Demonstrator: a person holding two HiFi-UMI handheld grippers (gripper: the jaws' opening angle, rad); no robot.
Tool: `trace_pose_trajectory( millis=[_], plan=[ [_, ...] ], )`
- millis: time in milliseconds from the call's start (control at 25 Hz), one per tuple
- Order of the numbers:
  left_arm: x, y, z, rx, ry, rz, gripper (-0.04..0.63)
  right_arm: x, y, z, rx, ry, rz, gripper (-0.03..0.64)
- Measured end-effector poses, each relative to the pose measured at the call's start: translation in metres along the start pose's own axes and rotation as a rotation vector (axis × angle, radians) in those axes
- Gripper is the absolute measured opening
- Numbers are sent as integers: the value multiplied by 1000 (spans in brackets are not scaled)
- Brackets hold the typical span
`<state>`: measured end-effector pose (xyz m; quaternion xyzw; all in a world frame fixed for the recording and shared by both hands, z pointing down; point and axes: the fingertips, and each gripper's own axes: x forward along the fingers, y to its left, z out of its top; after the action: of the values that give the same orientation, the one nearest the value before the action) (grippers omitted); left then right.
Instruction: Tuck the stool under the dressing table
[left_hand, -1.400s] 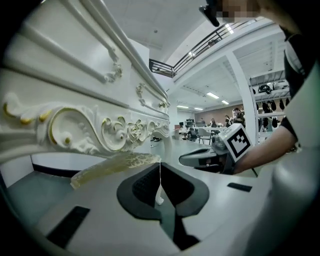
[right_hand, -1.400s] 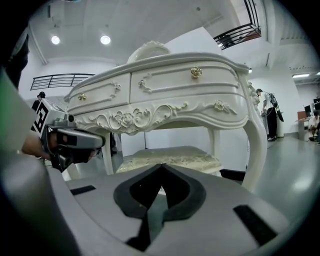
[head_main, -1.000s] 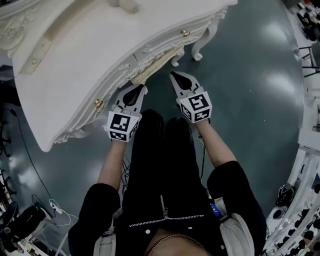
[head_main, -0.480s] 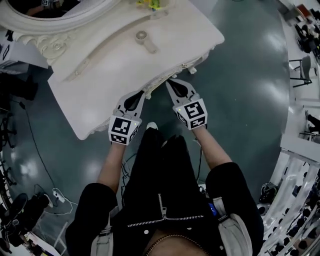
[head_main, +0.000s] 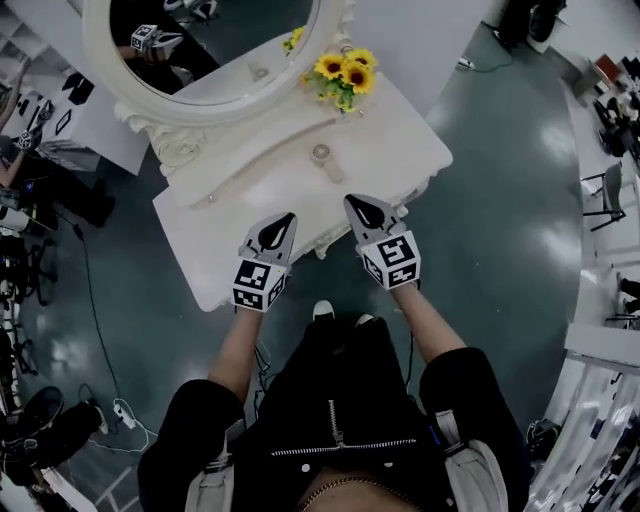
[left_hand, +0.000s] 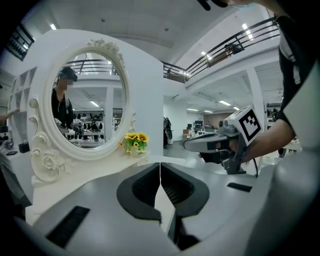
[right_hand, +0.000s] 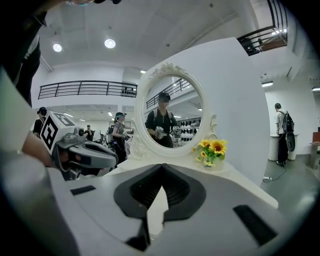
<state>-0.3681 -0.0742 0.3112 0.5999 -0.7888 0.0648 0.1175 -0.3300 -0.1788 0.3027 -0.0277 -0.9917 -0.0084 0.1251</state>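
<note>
The white dressing table stands in front of me with its oval mirror and a pot of sunflowers at the back. No stool shows in any view. My left gripper hovers over the table's front edge, shut and holding nothing. Beside it, my right gripper is also shut and holding nothing. In the left gripper view the jaws meet in a thin line, pointing towards the mirror. The right gripper view shows the same closed tips facing the mirror.
A small round object lies on the tabletop. My shoes stand just before the table on the dark glossy floor. Cables and gear lie at the left. A chair and white racks line the right.
Both grippers have risen from below the table's front edge to above its top. The view has lifted with them: the mirror and the flowers have come into sight, the carved legs have gone.
</note>
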Motion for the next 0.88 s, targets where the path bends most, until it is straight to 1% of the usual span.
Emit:
trace_pose_trajectory(
  millis=[160,360,520,680,880],
  plan=[
    [-7,12,27,18,-29,54,21,2,-4,33,-11,-48,14,5],
    [-14,16,59,34,-70,139,21,-1,-19,60,-18,-85,45,5],
    [-19,17,75,28,-102,207,21,-4,-32,76,-28,-109,75,5],
    [-28,26,91,28,-131,274,21,-2,-33,96,-56,-135,119,5],
    [-39,35,96,20,-142,343,21,1,-35,105,-53,-150,149,5]
  ],
)
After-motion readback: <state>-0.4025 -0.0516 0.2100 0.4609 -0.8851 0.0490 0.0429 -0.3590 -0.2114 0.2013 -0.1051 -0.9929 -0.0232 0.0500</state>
